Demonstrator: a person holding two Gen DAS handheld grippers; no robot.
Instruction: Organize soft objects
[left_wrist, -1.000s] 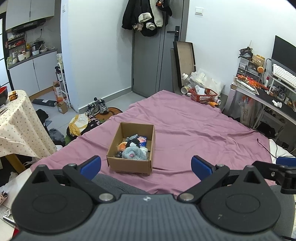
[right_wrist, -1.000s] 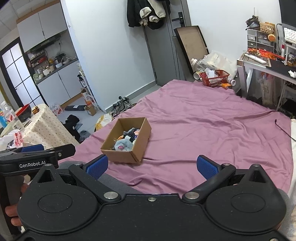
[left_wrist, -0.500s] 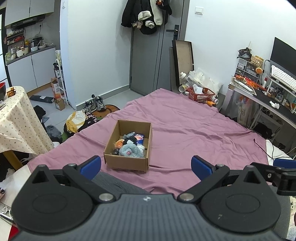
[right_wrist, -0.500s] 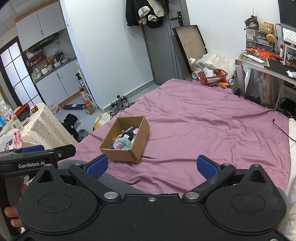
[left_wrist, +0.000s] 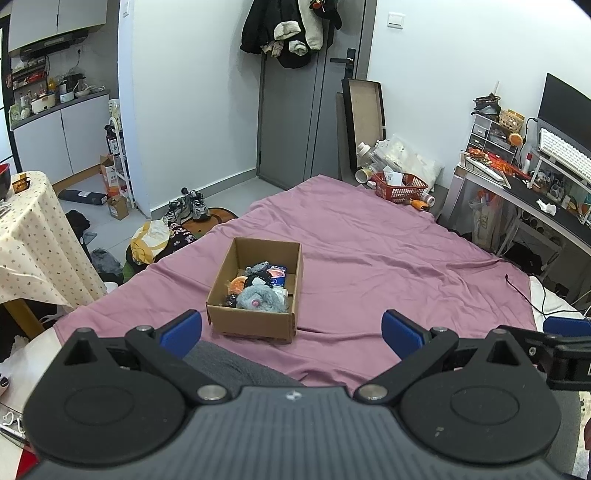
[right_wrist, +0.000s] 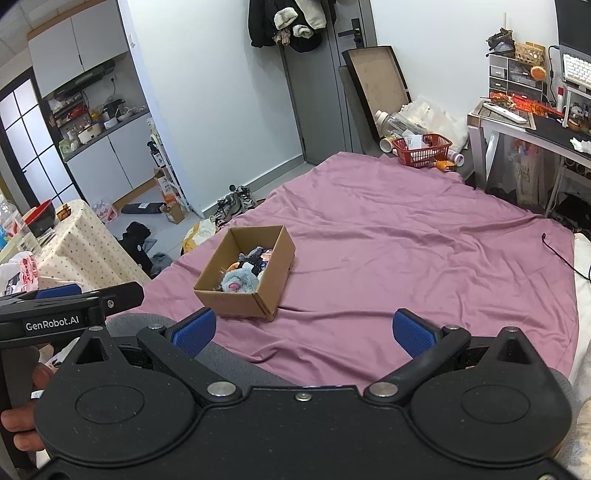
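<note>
An open cardboard box (left_wrist: 255, 325) stands on the purple bed sheet (left_wrist: 369, 251), near the bed's left edge. It holds several soft toys, with a grey plush (left_wrist: 258, 300) on top. The box (right_wrist: 236, 304) and grey plush (right_wrist: 239, 281) also show in the right wrist view. My left gripper (left_wrist: 291, 332) is open and empty, held above the bed's near edge, just short of the box. My right gripper (right_wrist: 303, 334) is open and empty, to the right of the left one and level with it. The left gripper's body (right_wrist: 70, 306) shows at the left of the right wrist view.
A table with a dotted cloth (left_wrist: 33, 236) stands left of the bed. Shoes and bags (left_wrist: 173, 229) lie on the floor beyond it. A red basket (left_wrist: 400, 187) sits at the bed's far end. A cluttered desk (left_wrist: 532, 184) lines the right side.
Both grippers have drifted back and a little upward, so the box sits slightly lower in both views. Both stay open and empty. The box has not moved.
</note>
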